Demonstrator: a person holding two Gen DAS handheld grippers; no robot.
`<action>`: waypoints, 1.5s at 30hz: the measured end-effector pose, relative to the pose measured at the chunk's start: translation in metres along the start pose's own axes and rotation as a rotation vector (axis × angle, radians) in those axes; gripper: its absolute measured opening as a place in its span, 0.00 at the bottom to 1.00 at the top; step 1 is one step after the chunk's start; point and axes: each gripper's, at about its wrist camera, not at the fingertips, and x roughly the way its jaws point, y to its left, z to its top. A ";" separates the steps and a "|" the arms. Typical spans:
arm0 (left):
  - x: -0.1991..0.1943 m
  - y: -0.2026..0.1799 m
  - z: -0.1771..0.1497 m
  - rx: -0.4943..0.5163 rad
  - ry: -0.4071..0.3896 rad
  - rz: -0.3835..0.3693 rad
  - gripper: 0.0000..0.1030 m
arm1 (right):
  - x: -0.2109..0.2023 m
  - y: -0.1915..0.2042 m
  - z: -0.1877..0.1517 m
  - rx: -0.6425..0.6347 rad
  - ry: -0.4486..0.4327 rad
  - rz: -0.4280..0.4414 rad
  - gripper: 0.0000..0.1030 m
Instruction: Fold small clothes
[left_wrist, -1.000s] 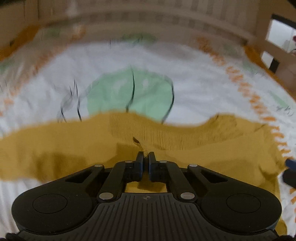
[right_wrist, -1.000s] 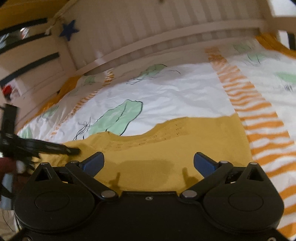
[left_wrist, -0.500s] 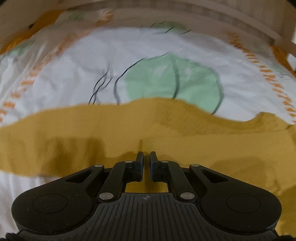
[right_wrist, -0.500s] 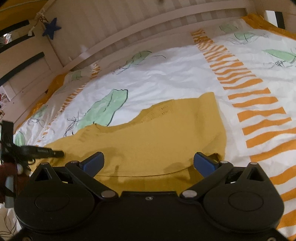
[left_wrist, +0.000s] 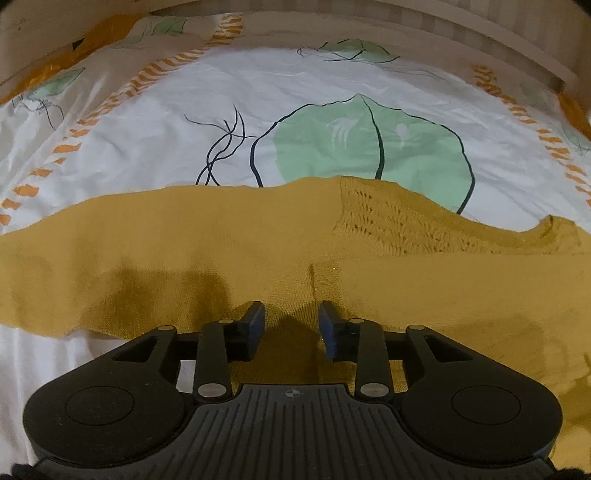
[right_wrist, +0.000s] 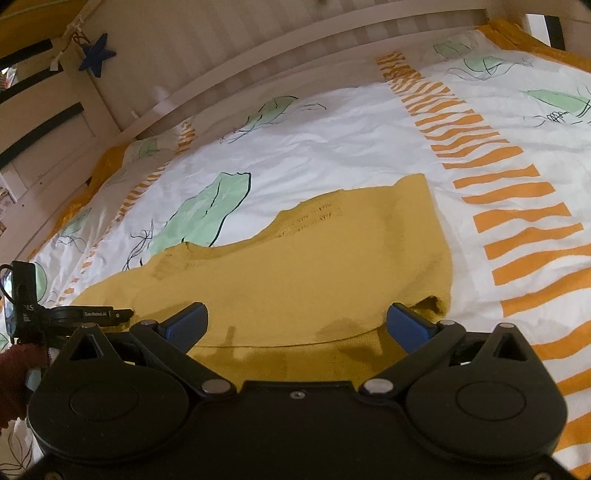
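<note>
Mustard-yellow knit top (left_wrist: 258, 243) lies spread flat across a bedsheet (left_wrist: 295, 96) — white cotton printed with green leaves and orange dashes. In the left wrist view the garment fills a broad band from nine o'clock to three o'clock, with an openwork knit panel (left_wrist: 384, 225) toward two o'clock and a large green leaf print (left_wrist: 369, 144) behind it at twelve.

The left gripper (left_wrist: 291, 325) sits low over the fabric at six o'clock. Its jaws are opening; a small raised crease of the yellow cloth stands between the blue pads (left_wrist: 255, 321), but neither pad presses on it. The gripper's shadow falls on the knit toward nine o'clock.

In the right wrist view the right gripper (right_wrist: 297, 325) hangs above the near hem of the top, jaws spread wide, blue fingertips (right_wrist: 184, 325) well apart with nothing caught between them. The garment runs from eight o'clock up toward one o'clock, its right edge folded under near four o'clock, just beside a band of orange stripes (right_wrist: 517, 206). At nine o'clock the other tool's black body (right_wrist: 70, 314) pokes in, with a dark red sleeve (right_wrist: 18, 365) below it. A wooden slatted bed frame (right_wrist: 258, 48) runs along the far side — a blue star (right_wrist: 96, 55) hangs from it at eleven o'clock.
</note>
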 end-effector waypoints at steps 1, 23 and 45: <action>0.001 -0.001 0.000 0.003 -0.003 0.001 0.42 | 0.000 0.001 0.000 0.000 -0.003 0.000 1.00; -0.055 0.177 -0.009 -0.297 -0.075 0.073 0.99 | 0.007 0.039 -0.014 0.079 0.018 0.243 1.00; -0.054 0.359 -0.049 -0.744 -0.105 0.186 0.99 | 0.020 0.097 -0.050 0.006 0.038 0.359 1.00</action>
